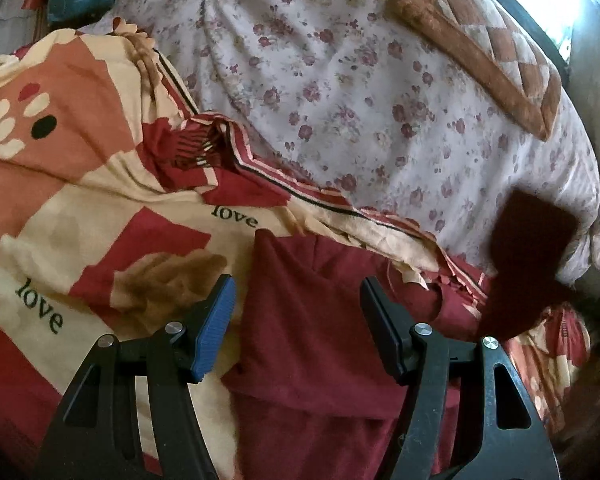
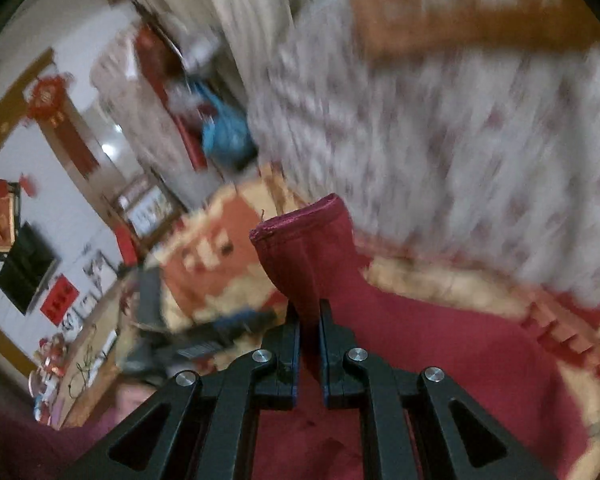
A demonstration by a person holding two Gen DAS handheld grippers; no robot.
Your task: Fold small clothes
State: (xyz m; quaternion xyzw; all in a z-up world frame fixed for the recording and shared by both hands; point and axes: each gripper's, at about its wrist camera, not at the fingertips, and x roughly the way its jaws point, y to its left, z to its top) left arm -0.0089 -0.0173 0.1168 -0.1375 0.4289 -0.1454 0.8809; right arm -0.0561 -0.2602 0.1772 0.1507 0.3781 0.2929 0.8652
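Left gripper: gaping wide, hovering over dark red cloth garment.
Right gripper: pinching garment's hemmed end, lifting it.

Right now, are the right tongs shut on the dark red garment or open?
Shut: the right tongs pinch the dark red garment, its hemmed end standing above them. The left tongs are open over it.
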